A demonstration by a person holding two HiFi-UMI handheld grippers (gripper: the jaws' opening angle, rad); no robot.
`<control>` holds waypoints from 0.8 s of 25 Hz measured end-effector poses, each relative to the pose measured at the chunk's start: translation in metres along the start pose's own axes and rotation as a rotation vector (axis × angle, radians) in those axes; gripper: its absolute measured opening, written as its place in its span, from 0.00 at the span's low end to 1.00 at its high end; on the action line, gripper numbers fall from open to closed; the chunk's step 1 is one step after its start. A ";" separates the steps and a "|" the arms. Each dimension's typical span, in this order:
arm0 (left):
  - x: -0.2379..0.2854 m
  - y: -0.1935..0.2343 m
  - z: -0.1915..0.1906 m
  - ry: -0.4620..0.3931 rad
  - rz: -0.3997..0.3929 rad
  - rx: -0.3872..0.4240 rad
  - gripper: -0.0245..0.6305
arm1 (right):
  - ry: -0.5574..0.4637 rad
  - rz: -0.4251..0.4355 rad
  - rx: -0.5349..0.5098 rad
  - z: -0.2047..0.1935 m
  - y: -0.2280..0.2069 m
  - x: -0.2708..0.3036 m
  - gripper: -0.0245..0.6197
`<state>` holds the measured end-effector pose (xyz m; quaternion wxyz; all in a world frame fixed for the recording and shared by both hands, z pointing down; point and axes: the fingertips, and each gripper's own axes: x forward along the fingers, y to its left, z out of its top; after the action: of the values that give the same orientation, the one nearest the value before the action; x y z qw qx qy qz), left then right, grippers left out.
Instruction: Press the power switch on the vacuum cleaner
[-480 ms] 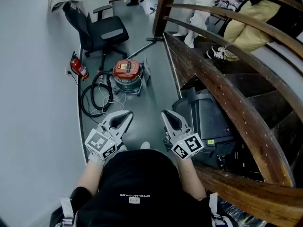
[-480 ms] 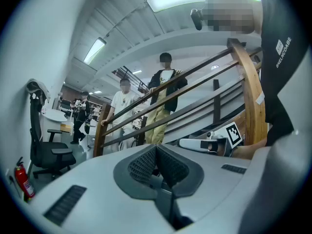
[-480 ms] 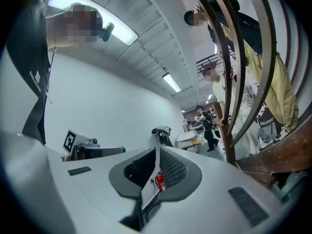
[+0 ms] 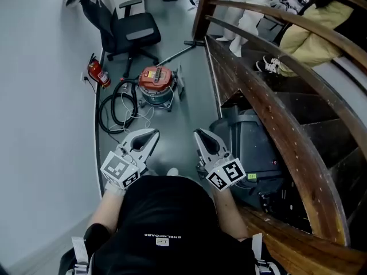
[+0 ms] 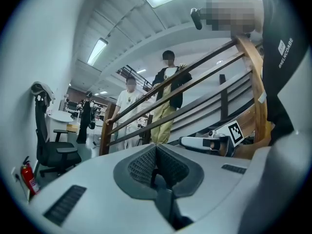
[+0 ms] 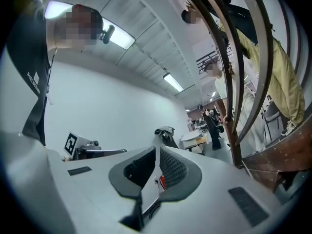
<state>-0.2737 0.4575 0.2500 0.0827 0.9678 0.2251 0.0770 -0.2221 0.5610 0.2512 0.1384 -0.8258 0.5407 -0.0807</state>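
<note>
The vacuum cleaner (image 4: 156, 85) stands on the grey floor ahead of me, a squat drum with a red top. Its black hose (image 4: 116, 111) lies coiled to its left, and its wand (image 4: 175, 54) runs back toward the stair post. Both grippers are held up in front of my chest, well short of the vacuum. The left gripper (image 4: 155, 133) (image 5: 156, 147) has its jaws closed with nothing between them. The right gripper (image 4: 198, 133) (image 6: 157, 150) is also shut and empty. Neither gripper view shows the vacuum.
A red fire extinguisher (image 4: 97, 73) (image 6: 162, 182) stands by the left wall. A black office chair (image 4: 135, 32) is behind the vacuum. A curved wooden stair railing (image 4: 269, 105) runs along the right, with people (image 4: 304, 22) on the stairs. A dark bin (image 4: 249, 148) sits by my right gripper.
The view has shifted slightly, so the vacuum sits a little higher in the frame. Both grippers keep much the same pose and stay shut.
</note>
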 end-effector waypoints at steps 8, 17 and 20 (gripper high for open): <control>0.015 0.017 -0.011 0.006 0.046 -0.030 0.06 | 0.022 0.031 0.037 -0.007 -0.023 0.018 0.11; 0.035 0.110 -0.009 0.004 0.063 -0.083 0.06 | 0.089 0.027 0.054 -0.021 -0.053 0.104 0.11; 0.042 0.156 -0.001 0.009 0.064 -0.101 0.06 | 0.115 0.025 0.055 -0.021 -0.064 0.148 0.11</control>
<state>-0.1706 0.3389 0.2856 0.1277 0.9687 0.1901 0.0955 -0.1129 0.4464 0.2886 0.1307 -0.8090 0.5555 -0.1411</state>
